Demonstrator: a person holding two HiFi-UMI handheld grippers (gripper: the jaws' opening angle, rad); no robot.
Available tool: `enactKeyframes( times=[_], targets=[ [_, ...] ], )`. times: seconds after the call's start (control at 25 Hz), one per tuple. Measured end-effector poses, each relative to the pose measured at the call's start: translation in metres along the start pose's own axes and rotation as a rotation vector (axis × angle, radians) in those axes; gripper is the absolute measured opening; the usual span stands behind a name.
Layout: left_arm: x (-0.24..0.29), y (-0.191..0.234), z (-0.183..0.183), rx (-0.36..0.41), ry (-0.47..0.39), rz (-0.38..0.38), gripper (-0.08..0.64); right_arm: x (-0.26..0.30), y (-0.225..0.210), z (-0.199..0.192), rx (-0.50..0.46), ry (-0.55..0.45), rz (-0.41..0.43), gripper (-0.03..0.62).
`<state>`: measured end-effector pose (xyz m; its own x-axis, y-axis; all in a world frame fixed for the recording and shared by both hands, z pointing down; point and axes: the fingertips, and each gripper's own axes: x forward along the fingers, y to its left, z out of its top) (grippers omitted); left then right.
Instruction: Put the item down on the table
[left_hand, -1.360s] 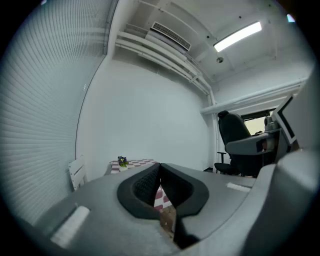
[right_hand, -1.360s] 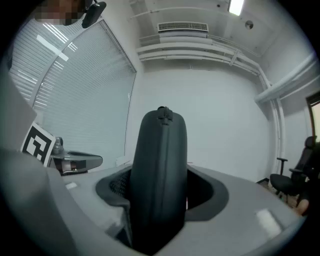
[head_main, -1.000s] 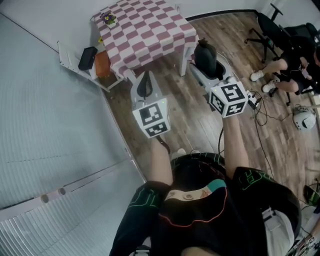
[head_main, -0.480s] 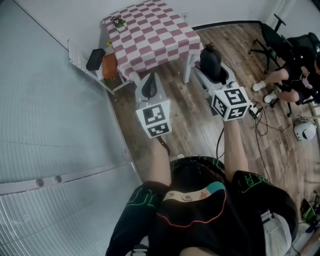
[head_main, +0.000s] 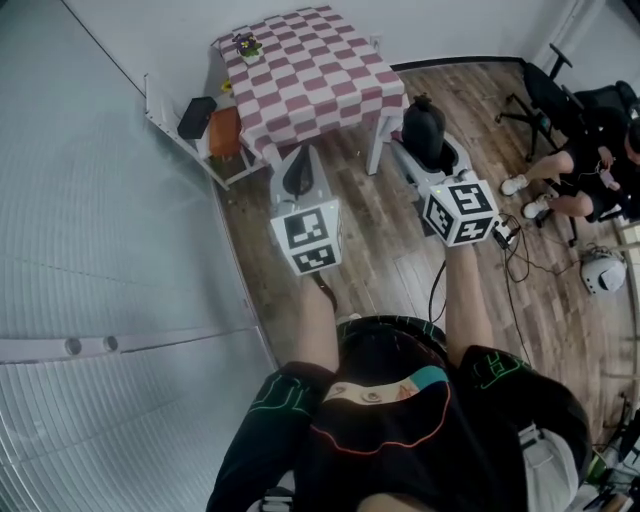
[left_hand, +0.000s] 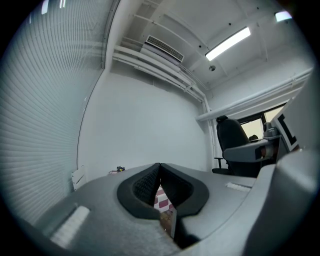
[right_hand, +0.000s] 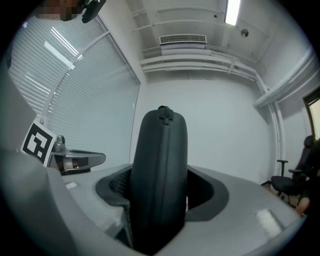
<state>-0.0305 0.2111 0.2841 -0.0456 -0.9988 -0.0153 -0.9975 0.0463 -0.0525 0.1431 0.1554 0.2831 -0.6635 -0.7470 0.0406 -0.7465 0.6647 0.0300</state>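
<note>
A table with a red-and-white checked cloth (head_main: 305, 75) stands on the wood floor ahead, well beyond both grippers. My right gripper (head_main: 428, 152) is shut on a black zippered case (head_main: 422, 128), which stands upright between its pads and rises above them (right_hand: 160, 160). The case hangs over the floor near the table's right front leg. My left gripper (head_main: 293, 180) is level with it on the left, short of the table's front edge. Its jaws are shut with nothing between them (left_hand: 159, 172).
A small flower pot (head_main: 247, 44) sits at the table's far left corner. A white rack (head_main: 165, 115) with a black thing and an orange box stands left of the table, by the blinds. At right are an office chair (head_main: 555, 90), a seated person (head_main: 585, 185), a white helmet (head_main: 601, 270) and floor cables (head_main: 515, 245).
The head view has swung a little, so the table sits slightly further right in it. Both grippers keep their pose, and the case stays in the right one.
</note>
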Motion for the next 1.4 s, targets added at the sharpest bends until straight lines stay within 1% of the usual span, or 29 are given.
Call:
enactKeyframes(
  times=[0.16, 0.32, 0.52, 0.64, 0.76, 0.92, 1.08, 1.28, 1.4],
  targets=[
    [-0.005, -0.001, -0.001, -0.004, -0.017, -0.01, 0.009, -0.006, 0.002, -0.008, 0.005, 0.019, -0.009, 0.287],
    [-0.005, 0.0, -0.005, -0.013, -0.006, -0.015, 0.009, -0.009, 0.003, -0.01, -0.002, 0.027, -0.019, 0.287],
    [0.001, -0.006, -0.006, -0.03, 0.0, -0.032, 0.009, -0.01, -0.006, -0.011, -0.005, 0.037, -0.036, 0.287],
    [0.008, -0.006, -0.015, -0.032, 0.009, -0.037, 0.009, -0.004, -0.011, -0.022, 0.001, 0.065, -0.04, 0.287],
    [0.018, 0.003, -0.02, -0.038, 0.022, -0.021, 0.009, 0.009, -0.011, -0.029, 0.002, 0.077, -0.027, 0.287],
    [0.032, 0.011, -0.023, -0.068, 0.006, -0.009, 0.009, 0.028, -0.015, -0.033, 0.004, 0.079, -0.008, 0.288],
    [0.056, 0.011, -0.028, -0.066, 0.008, -0.012, 0.009, 0.047, -0.029, -0.039, 0.009, 0.085, -0.01, 0.288],
    [0.098, 0.006, -0.043, -0.077, 0.036, -0.024, 0.009, 0.077, -0.058, -0.052, 0.025, 0.108, -0.018, 0.288],
    [0.123, 0.006, -0.055, -0.092, 0.046, -0.014, 0.009, 0.098, -0.075, -0.063, 0.044, 0.137, -0.022, 0.288]
  ],
)
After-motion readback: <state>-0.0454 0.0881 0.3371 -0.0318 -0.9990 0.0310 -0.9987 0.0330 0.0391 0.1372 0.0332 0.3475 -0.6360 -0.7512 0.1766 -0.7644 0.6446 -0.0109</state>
